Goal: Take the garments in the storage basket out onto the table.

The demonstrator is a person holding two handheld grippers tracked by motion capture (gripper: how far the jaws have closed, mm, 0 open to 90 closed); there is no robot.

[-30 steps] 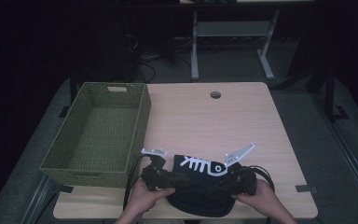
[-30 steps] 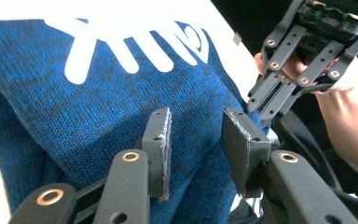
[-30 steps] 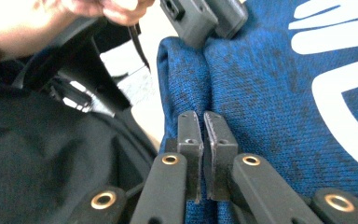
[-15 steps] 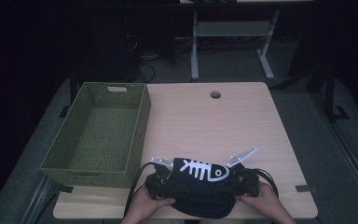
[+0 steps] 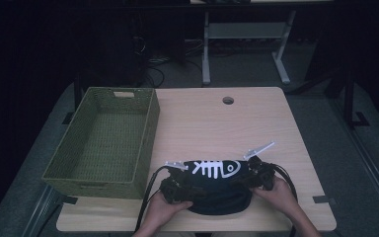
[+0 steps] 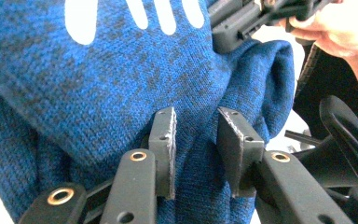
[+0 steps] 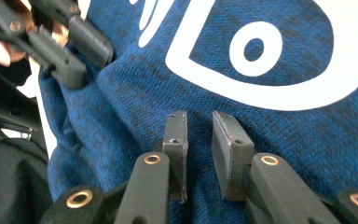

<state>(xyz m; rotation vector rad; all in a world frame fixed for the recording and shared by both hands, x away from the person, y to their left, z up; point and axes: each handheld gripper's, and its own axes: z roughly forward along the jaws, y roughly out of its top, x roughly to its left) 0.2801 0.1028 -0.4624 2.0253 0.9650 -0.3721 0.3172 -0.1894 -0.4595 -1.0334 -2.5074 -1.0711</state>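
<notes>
From the high view, a dark knitted garment (image 5: 217, 185) with a white fish-skeleton print lies at the near edge of the wooden table (image 5: 212, 123), beside a green woven basket (image 5: 103, 138). The left gripper (image 5: 176, 185) and right gripper (image 5: 257, 174) hold its two ends.

The left gripper view shows jaws pinching a fold of blue knit.

The right gripper view shows narrowly parted jaws, seemingly clamped on the fabric.
</notes>
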